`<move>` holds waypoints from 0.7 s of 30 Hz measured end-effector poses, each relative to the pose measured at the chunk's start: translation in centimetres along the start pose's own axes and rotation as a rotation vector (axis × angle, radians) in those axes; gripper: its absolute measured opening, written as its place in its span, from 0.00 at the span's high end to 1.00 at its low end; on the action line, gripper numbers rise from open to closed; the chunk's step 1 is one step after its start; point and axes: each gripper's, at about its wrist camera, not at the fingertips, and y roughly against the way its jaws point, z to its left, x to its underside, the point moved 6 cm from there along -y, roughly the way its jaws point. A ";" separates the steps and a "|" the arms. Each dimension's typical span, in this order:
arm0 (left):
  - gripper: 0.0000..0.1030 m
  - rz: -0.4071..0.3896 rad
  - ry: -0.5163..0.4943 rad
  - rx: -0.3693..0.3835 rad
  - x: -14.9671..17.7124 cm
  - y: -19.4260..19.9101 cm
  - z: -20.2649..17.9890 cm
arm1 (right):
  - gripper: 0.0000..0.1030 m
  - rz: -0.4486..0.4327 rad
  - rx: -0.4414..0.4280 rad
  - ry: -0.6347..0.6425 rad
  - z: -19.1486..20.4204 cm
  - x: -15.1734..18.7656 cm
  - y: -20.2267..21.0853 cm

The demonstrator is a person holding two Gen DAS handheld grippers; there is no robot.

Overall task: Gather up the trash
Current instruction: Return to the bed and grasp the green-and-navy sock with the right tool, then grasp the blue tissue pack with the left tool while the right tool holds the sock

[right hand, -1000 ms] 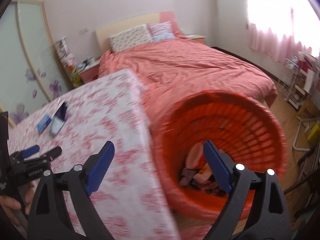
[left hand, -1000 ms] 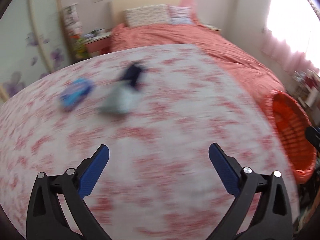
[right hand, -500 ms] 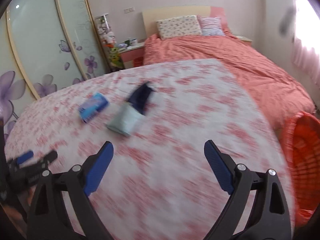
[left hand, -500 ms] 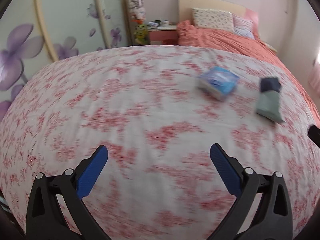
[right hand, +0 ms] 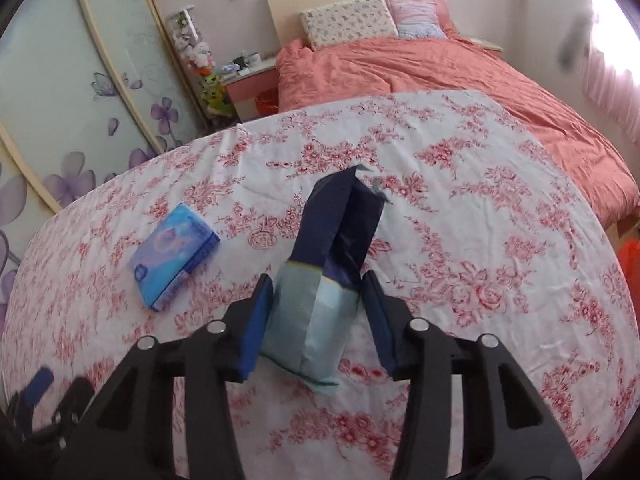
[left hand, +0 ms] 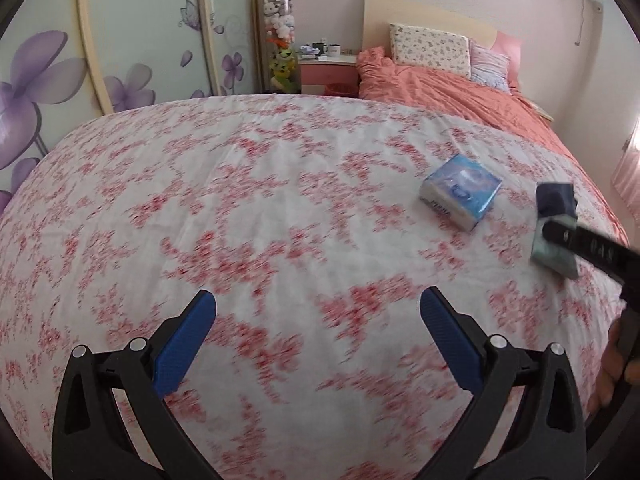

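Observation:
A crumpled pale-green and navy bag [right hand: 324, 280] lies on the flowered tablecloth [right hand: 480, 240]. My right gripper [right hand: 318, 300] has its blue pads on both sides of the bag's pale end, closed against it. The same bag [left hand: 554, 224] shows at the right of the left wrist view, partly behind the right gripper's finger [left hand: 588, 246]. A blue tissue pack [right hand: 172, 256] lies left of the bag; it also shows in the left wrist view [left hand: 460, 192]. My left gripper [left hand: 316, 332] is open and empty over the cloth, well short of the pack.
An orange basket edge [right hand: 630, 256] shows past the table's right side. A bed with a coral quilt [right hand: 440, 76] stands beyond the table. A pink nightstand [left hand: 328, 72] and sliding wardrobe doors [left hand: 80, 60] are at the back left.
My right gripper moved forward over the table and closed around the green and navy bag. My left gripper shifted slightly and stays open.

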 end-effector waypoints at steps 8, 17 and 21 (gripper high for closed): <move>0.02 -0.015 -0.076 0.085 -3.4 -1.9 -6.1 | 0.63 -0.006 0.053 -0.009 -6.6 3.0 4.2; 0.02 0.026 -0.244 0.018 -5.6 -6.3 -10.3 | 0.62 -0.002 0.062 -0.038 -10.8 4.4 6.0; 0.08 0.043 -0.256 0.042 -6.0 -7.6 -10.7 | 0.61 0.001 0.053 -0.033 -10.7 4.3 5.8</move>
